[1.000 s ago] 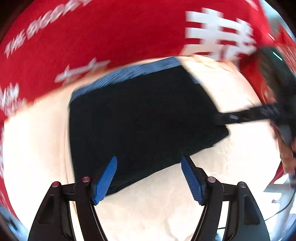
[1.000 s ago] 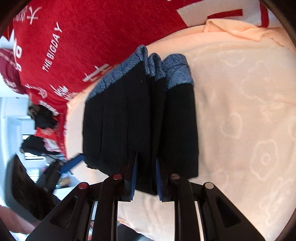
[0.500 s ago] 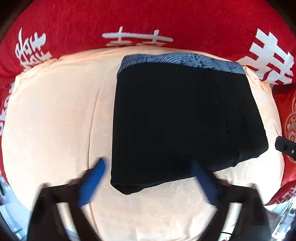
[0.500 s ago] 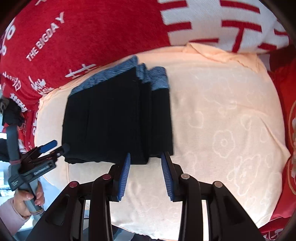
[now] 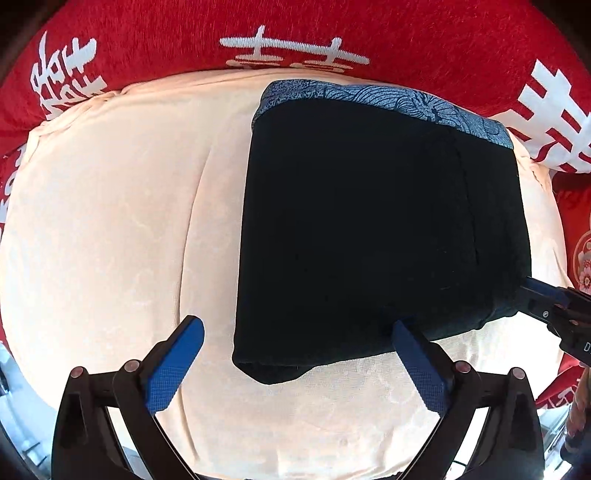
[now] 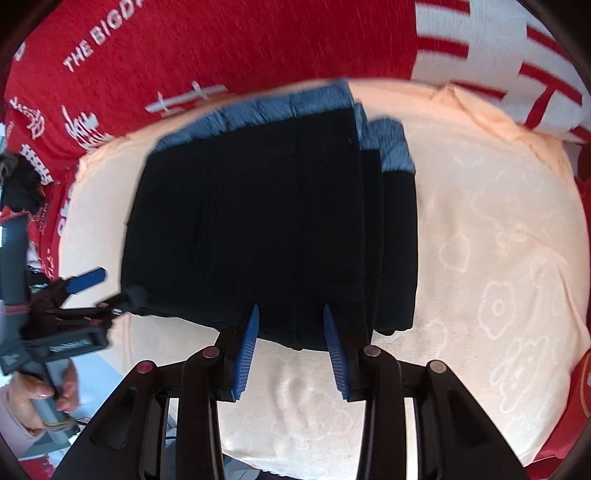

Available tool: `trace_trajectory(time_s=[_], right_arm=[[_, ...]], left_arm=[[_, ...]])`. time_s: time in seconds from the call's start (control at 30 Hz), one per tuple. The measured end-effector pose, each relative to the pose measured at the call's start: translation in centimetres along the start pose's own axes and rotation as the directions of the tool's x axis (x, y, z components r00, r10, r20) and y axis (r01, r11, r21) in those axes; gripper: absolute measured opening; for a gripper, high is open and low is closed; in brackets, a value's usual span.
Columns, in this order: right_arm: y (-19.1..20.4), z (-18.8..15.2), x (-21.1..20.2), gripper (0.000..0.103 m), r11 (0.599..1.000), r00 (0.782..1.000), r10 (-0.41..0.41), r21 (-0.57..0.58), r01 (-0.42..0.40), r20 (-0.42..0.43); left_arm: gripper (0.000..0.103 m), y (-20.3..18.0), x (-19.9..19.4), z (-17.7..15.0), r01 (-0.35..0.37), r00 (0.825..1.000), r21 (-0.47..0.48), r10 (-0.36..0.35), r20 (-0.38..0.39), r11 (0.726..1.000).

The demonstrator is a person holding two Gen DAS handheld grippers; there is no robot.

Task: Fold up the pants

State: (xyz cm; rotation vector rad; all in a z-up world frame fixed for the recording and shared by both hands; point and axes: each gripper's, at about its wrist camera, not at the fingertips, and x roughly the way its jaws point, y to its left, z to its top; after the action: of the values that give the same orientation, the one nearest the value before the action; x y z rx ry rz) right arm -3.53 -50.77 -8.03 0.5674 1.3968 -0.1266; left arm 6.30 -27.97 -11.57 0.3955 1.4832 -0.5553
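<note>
- Now that both claws have let go, the pants (image 5: 380, 229) lie as a folded stack on the peach towel (image 5: 118, 221), right of the towel's middle in the left wrist view, with the blue waistband (image 5: 384, 98) at the stack's far edge, next to the red cloth (image 5: 295, 26).
- A second ago the right gripper (image 6: 290, 347) had its pads pinched on the stack's near edge; its jaws have just been opening, and they now stand part open with nothing held, the pads at the stack's near edge and clear of the cloth.
- Over the same second the left gripper (image 5: 299, 363) spread its jaws to full width; it hangs empty above the stack's near corner, one pad off the stack over the towel, the other at the stack's edge.
- Seen from the right wrist, three layers step out at the stack's right side, so the fold is done but not quite flush.
- My judgement: the folding is nearly or wholly finished, and only a squaring-up of the edges could remain.
</note>
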Motion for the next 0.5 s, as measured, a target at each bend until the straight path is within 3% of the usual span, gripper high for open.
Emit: trace_trajectory(time_s=[0.27, 0.33, 0.5], right_arm=[[0.3, -0.5, -1.2, 0.042, 1.000, 1.000, -0.030, -0.008, 0.030, 0.002], [0.1, -0.6, -1.5, 0.053, 1.000, 1.000, -0.029, 0.004, 0.029, 0.001], [-1.0, -1.3, -2.3, 0.064, 0.999, 1.000, -0.015, 0.044, 0.015, 0.005]], left_arm=[[0.102, 0.5, 0.7, 0.4, 0.014, 1.000, 0.015, -0.013, -0.011, 1.000], [0.102, 0.5, 0.8, 0.4, 0.015, 1.000, 0.023, -0.014, -0.011, 1.000], [0.102, 0.8, 1.4, 0.4, 0.042, 0.999, 0.030, -0.041, -0.026, 0.999]])
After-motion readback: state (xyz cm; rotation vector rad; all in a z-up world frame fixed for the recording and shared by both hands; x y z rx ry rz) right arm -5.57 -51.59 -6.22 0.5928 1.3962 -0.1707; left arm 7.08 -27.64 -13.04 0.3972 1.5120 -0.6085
